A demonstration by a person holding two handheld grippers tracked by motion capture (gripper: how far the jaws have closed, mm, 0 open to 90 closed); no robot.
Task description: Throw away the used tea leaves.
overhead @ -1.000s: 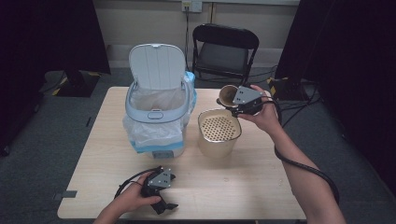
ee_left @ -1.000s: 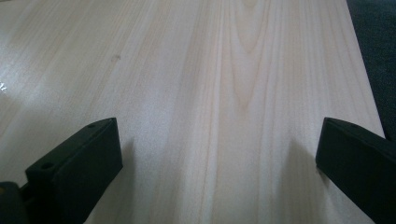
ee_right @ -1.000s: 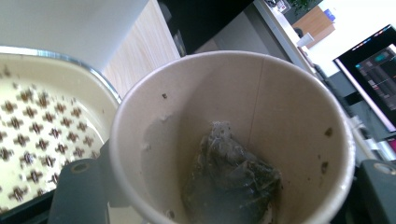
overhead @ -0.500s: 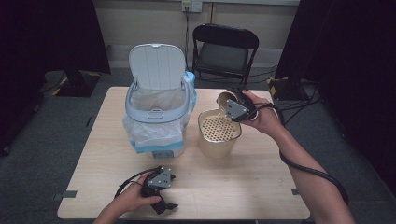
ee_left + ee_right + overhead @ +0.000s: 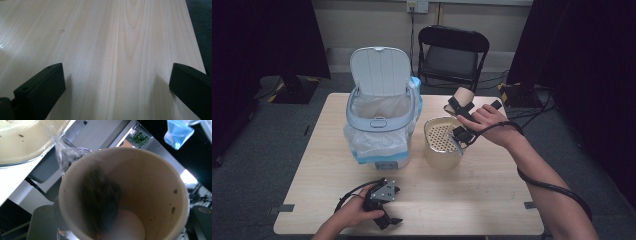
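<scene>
Right gripper, jaws closed on a tilted paper cup, pours over the strainer basket; dark clumped contents may miss its rim or splash. Left gripper rests wide open, empty, on the table

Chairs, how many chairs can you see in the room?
1. A black folding chair stands on the floor behind the far edge of the table, just right of the open bin. The dark sides of the room could hide more.
</scene>
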